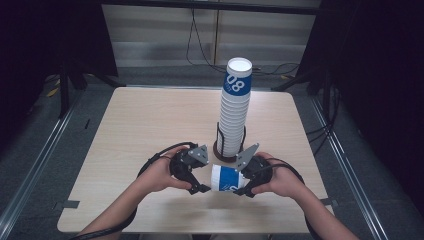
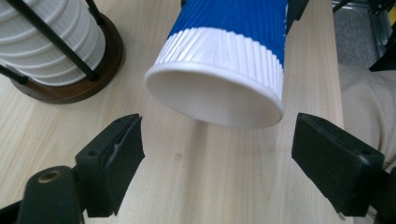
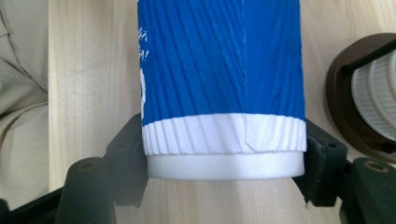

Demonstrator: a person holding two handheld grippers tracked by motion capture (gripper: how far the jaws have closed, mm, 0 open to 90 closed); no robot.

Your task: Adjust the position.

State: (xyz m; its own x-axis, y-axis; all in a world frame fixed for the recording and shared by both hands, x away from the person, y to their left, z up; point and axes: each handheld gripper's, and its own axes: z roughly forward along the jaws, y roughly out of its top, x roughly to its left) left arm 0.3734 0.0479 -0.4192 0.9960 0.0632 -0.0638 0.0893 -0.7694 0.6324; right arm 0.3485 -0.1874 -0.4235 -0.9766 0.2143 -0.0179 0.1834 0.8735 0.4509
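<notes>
Blue cup (image 1: pixel 226 178): lying sideways near counter (image 1: pixel 140 130) front edge, right gripper (image 1: pixel 245 187) jaws clamping it; left gripper (image 1: pixel 200 189) jaws gaping, holding nothing

Tall cup stack (image 1: pixel 235 107) in its rack just behind the hand-held grippers; bare table (image 1: pixel 145 125) leftward.

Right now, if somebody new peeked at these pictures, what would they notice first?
First, the tall stack of cups, white with a blue one on top, standing in a wire holder on the table, towards its far side. Next, at the near edge, the blue and white cup lying sideways in the right claw, squeezed near one end. The left claw waits with its jaws apart, facing the cup's other end.
</notes>
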